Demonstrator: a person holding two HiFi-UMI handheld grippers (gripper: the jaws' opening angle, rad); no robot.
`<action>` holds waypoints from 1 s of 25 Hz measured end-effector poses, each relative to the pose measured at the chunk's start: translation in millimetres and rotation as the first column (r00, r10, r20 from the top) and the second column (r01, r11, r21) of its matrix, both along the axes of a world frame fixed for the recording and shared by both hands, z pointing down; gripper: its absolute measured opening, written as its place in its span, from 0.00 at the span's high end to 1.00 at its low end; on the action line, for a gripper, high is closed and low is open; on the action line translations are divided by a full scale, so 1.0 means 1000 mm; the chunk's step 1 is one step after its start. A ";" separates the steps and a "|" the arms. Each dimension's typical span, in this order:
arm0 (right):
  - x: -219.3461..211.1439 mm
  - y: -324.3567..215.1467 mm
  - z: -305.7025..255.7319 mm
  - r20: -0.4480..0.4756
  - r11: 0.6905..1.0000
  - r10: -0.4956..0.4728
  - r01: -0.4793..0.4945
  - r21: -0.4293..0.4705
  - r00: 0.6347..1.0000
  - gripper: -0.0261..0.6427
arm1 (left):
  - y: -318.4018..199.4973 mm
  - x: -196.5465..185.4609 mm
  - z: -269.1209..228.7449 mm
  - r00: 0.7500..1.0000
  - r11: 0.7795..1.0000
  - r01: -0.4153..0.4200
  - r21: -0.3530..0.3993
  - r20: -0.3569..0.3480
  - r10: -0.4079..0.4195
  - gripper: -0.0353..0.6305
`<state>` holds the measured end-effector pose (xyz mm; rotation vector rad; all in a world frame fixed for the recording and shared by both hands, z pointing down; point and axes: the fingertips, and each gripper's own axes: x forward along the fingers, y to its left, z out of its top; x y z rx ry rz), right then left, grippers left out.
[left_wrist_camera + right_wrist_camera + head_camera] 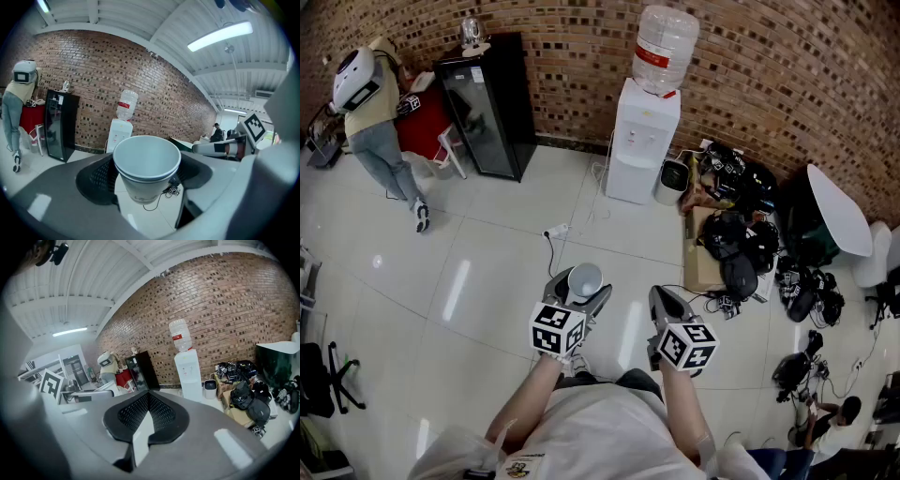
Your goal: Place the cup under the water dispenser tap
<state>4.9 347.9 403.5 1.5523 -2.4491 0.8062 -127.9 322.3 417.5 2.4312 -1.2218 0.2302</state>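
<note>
Got the white paper cup (146,161) gripped upright in my left claw (579,292), jaws wide around it, right claw (667,305) shut and empty, but the white bottle-topped water dispenser (643,141) sits well across the floor, so the whole carry's left.

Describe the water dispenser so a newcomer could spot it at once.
Follow the brick wall across the room. Against it, between the black cabinet on the left and the heap of dark bags on the right, stands the water dispenser. It alone is a white upright box topped by an upturned clear bottle with a red label.
</note>
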 end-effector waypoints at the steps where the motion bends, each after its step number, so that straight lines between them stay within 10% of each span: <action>1: -0.004 -0.001 0.000 0.005 1.000 0.007 -0.007 0.001 1.000 0.96 | -0.001 -0.003 0.001 1.000 1.000 -0.008 -0.003 0.000 0.008 0.38; 25: -0.016 -0.120 0.011 0.035 1.000 0.013 -0.013 0.005 0.999 0.96 | -0.117 -0.008 0.005 0.999 0.999 -0.039 0.009 0.030 0.039 0.38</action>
